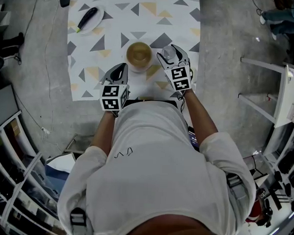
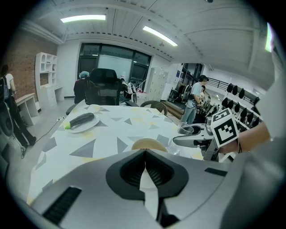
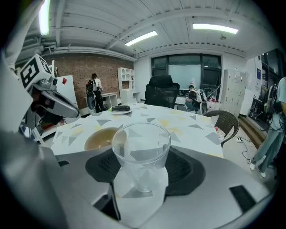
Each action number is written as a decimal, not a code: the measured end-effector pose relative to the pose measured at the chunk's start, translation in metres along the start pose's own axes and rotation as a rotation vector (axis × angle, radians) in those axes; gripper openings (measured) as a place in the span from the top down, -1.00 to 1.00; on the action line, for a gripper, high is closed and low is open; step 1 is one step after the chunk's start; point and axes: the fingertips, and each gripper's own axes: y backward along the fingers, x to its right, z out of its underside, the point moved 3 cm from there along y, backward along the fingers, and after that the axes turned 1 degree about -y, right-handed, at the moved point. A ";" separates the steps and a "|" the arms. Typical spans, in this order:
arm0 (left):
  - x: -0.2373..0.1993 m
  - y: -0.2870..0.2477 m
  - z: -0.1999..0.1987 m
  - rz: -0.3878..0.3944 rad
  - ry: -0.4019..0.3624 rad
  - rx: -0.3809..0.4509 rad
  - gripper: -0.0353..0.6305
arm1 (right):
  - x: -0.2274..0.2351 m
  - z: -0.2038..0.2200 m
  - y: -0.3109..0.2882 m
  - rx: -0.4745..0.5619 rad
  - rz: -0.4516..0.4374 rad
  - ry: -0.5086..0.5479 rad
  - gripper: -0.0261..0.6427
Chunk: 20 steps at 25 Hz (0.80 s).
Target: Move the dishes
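Observation:
A tan bowl [image 1: 139, 54] stands on the triangle-patterned table [image 1: 111, 45], close to its near edge. My right gripper [image 1: 169, 55] is just right of the bowl and shut on a clear plastic cup [image 3: 140, 152], which stands upright between the pads above the cloth. The left gripper [image 1: 120, 67] hangs left of the bowl and nearer to me, its jaws shut with nothing in them [image 2: 144, 154]. From the left gripper view the bowl [image 2: 149, 144] lies straight ahead, and the cup [image 2: 186, 130] shows in the right gripper [image 2: 190, 139].
A white plate with a dark green zucchini [image 1: 89, 18] sits at the table's far left. A black office chair [image 2: 103, 93] and a wicker chair [image 3: 232, 121] stand by the far end. People stand in the background. A white rack [image 1: 284, 96] is on the right.

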 end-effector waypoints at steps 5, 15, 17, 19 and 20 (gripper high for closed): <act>0.001 0.001 0.000 0.014 -0.005 0.001 0.83 | 0.001 0.011 0.001 -0.015 0.003 -0.022 0.00; -0.004 0.002 -0.001 0.040 -0.008 0.005 0.83 | -0.012 0.028 0.026 -0.050 -0.004 -0.049 -0.11; -0.005 0.001 -0.001 0.046 -0.012 0.006 0.83 | -0.018 0.035 0.035 -0.069 -0.004 -0.044 -0.10; -0.006 0.001 -0.001 0.052 -0.017 0.006 0.83 | -0.021 0.043 0.044 -0.088 0.004 -0.033 -0.05; -0.007 0.000 -0.001 0.056 -0.020 0.006 0.83 | -0.022 0.045 0.048 -0.094 0.010 -0.030 0.00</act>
